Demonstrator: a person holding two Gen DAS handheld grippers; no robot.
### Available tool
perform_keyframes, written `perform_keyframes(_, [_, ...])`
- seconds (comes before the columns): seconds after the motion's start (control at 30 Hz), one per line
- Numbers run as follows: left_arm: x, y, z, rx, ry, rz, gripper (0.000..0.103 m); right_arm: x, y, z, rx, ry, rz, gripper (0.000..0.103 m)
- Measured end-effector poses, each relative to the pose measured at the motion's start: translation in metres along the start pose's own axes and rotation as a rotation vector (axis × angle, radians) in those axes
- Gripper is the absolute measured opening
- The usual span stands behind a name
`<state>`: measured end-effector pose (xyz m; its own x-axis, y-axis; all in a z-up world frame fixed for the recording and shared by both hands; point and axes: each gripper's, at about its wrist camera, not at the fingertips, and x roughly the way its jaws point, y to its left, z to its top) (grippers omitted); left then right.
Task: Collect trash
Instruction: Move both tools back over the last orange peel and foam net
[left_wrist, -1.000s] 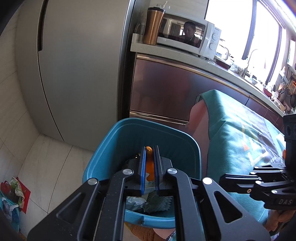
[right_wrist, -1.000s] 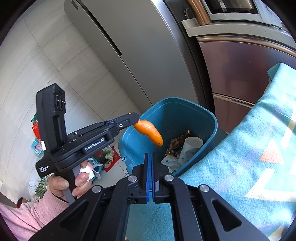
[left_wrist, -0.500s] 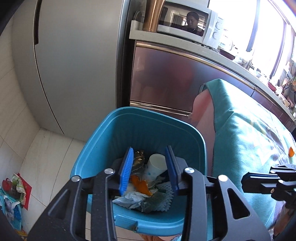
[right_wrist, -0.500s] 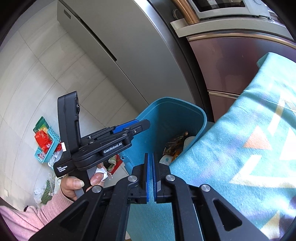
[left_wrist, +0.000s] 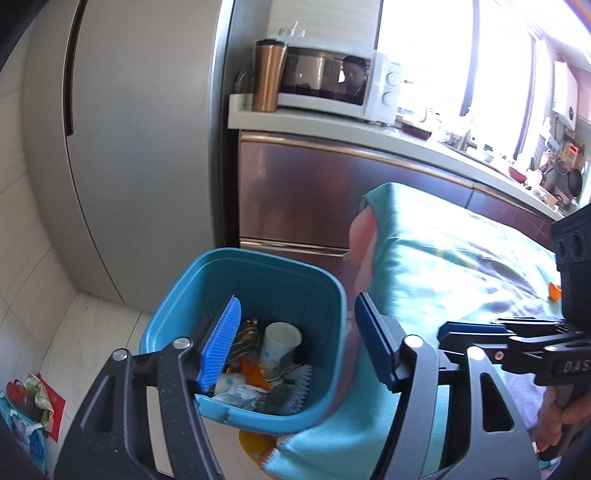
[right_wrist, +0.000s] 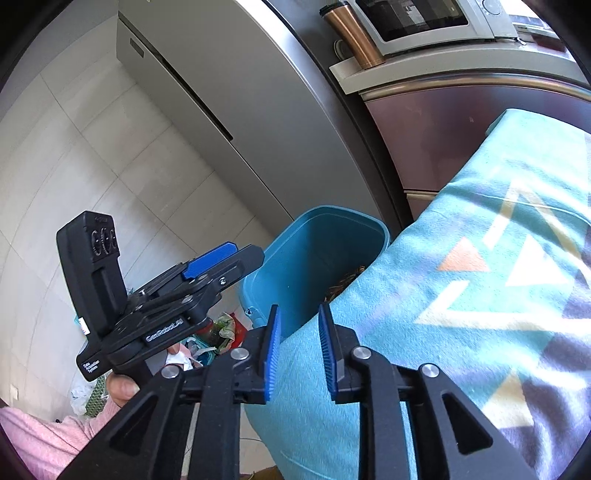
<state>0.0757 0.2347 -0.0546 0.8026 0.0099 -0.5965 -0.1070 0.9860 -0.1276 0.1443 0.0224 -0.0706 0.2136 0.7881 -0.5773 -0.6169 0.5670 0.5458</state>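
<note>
The left gripper (left_wrist: 299, 339), black-framed with ribbed blue pads, had just been opening and stood spread wide above the square teal plastic bin (left_wrist: 258, 273), nothing between its jaws. The right gripper (right_wrist: 297, 350), of the same make, had also just been parting; its jaws stood a little way apart and empty over the turquoise patterned cloth (right_wrist: 480, 295) beside the bin. Inside the bin lay the orange peel pieces (left_wrist: 255, 373), a white paper cup (left_wrist: 279, 341) on its side, crumpled white tissue (left_wrist: 240, 393) and a dark shiny wrapper (left_wrist: 243, 336). Another small orange scrap (left_wrist: 554, 291) rested on the cloth, well apart from the bin.
</note>
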Motion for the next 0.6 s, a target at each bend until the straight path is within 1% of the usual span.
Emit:
perform_keyframes(0.07, [-0.008,-0.006,-0.001,0.012,-0.014,0.000,0.070,-0.005,-0.001,-0.001,-0.005,-0.016,-0.013,0.032])
perform_keyframes(0.1, [-0.011,-0.009,-0.002,0.016,-0.021,0.000,0.073,-0.009,-0.001,-0.003,-0.008,-0.023,-0.017,0.033])
perform_keyframes(0.27, [-0.024,-0.024,-0.006,0.026,-0.035,-0.026,0.082,-0.022,-0.007,-0.008,-0.004,-0.049,-0.030,0.039])
perform_keyframes(0.33, [-0.027,-0.032,-0.008,0.036,-0.037,-0.041,0.086,-0.028,-0.010,-0.010,-0.003,-0.063,-0.045,0.045])
perform_keyframes(0.37, [-0.029,-0.037,-0.010,0.039,-0.039,-0.053,0.091,-0.031,-0.012,-0.010,-0.001,-0.072,-0.054,0.049])
perform_keyframes(0.4, [-0.031,-0.041,-0.011,0.040,-0.043,-0.061,0.093,-0.036,-0.014,-0.012,0.003,-0.084,-0.064,0.050])
perform_keyframes(0.6, [-0.034,-0.074,-0.015,0.074,-0.048,-0.137,0.093,-0.075,-0.031,-0.031,0.043,-0.155,-0.140,0.050])
